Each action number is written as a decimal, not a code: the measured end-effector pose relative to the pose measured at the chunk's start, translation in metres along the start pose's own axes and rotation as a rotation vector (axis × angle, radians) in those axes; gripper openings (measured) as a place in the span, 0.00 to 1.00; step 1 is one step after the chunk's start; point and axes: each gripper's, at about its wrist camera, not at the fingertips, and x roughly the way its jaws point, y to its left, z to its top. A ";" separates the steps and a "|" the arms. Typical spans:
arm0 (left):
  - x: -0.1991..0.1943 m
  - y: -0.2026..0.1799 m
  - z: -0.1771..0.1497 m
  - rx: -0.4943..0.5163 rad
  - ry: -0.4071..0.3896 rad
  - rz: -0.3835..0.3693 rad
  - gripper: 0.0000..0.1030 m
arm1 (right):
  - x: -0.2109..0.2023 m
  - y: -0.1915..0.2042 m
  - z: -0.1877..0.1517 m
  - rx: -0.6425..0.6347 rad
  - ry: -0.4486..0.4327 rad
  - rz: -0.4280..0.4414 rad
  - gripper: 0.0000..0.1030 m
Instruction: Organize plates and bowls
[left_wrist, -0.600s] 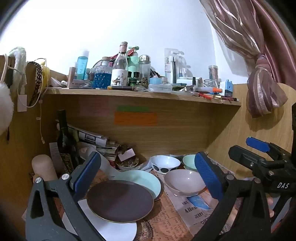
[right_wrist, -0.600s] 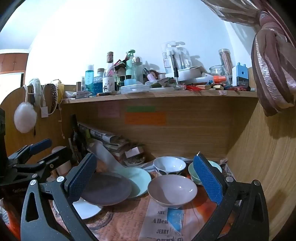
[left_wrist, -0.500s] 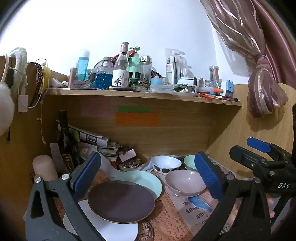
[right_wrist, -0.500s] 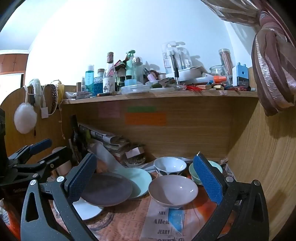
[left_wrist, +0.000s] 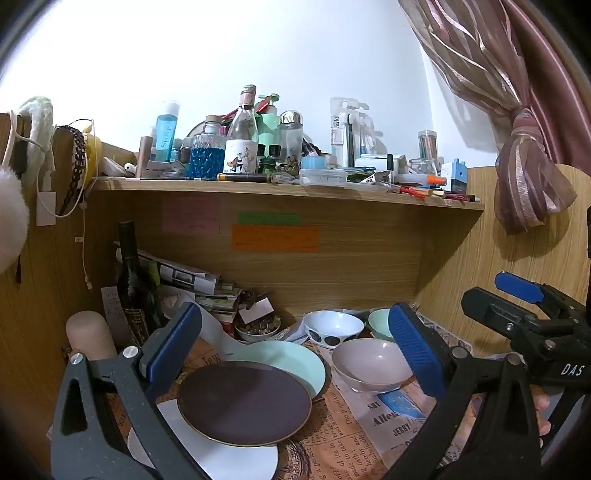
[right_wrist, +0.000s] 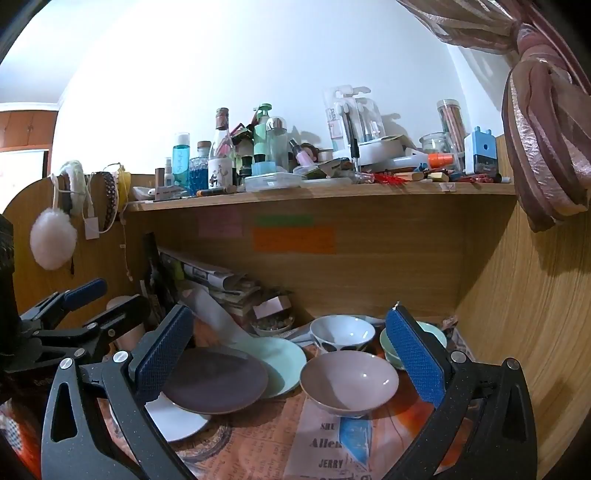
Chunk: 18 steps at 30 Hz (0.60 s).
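Note:
On the newspaper-covered desk a dark brown plate (left_wrist: 243, 404) overlaps a mint plate (left_wrist: 291, 360) and a white plate (left_wrist: 221, 452). To their right stand a pale pink bowl (left_wrist: 371, 363), a white bowl with dark spots (left_wrist: 332, 326) and a mint bowl (left_wrist: 380, 323). My left gripper (left_wrist: 295, 354) is open and empty, held above the plates. My right gripper (right_wrist: 291, 358) is open and empty, above the pink bowl (right_wrist: 349, 380) and the brown plate (right_wrist: 214, 380). The right gripper also shows in the left wrist view (left_wrist: 524, 310).
A dark bottle (left_wrist: 133, 291), a stack of papers (left_wrist: 192, 280) and a small dish of trinkets (left_wrist: 258, 326) crowd the back left. A cluttered shelf (left_wrist: 288, 190) hangs overhead. Wooden walls (right_wrist: 535, 314) close in both sides.
Both grippers have drifted slightly; the dishes sit a touch to the right in both views. Nothing was grasped or moved.

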 end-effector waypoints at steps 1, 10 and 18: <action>0.000 0.000 0.000 0.000 0.000 0.000 1.00 | 0.001 0.001 0.000 -0.001 0.001 -0.001 1.00; 0.002 0.000 -0.001 0.001 0.001 -0.001 1.00 | -0.001 0.001 0.000 0.012 -0.008 0.003 1.00; 0.004 0.001 0.000 0.002 0.004 -0.006 1.00 | -0.002 0.004 0.000 0.014 -0.012 0.003 1.00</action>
